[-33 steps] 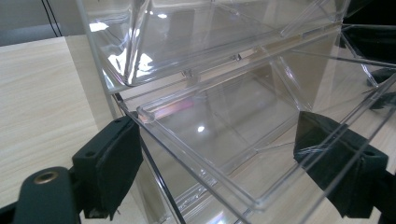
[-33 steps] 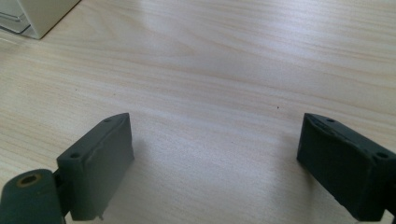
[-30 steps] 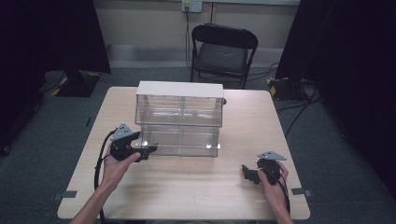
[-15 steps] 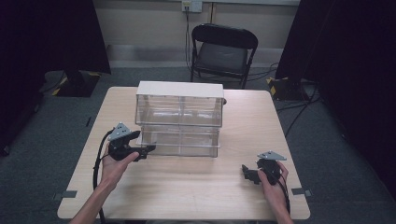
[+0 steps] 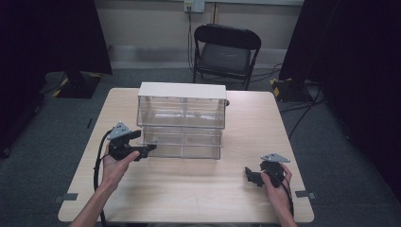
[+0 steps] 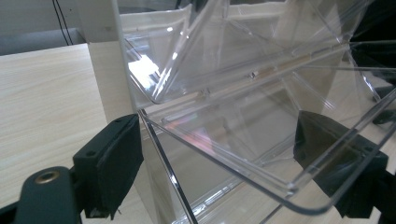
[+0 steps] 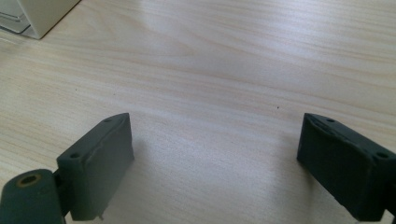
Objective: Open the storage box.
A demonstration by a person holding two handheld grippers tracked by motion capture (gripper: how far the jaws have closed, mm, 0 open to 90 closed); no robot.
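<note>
A clear plastic drawer cabinet (image 5: 182, 111) with a white top stands on the middle of the wooden table (image 5: 189, 194). Its bottom left drawer (image 5: 182, 144) sticks out a little toward me. My left gripper (image 5: 147, 150) is at that drawer's front left corner. In the left gripper view the clear drawer (image 6: 261, 116) runs slantwise between the jaws of the left gripper (image 6: 224, 140), which are closed against its front wall. My right gripper (image 5: 249, 176) rests low near the table's front right, and in its own view the right gripper (image 7: 215, 144) stands open over bare wood.
A black folding chair (image 5: 227, 52) stands behind the table. Dark curtains hang on both sides, and cables lie on the grey floor at the right. The cabinet's white corner (image 7: 32, 18) shows at the top left of the right gripper view.
</note>
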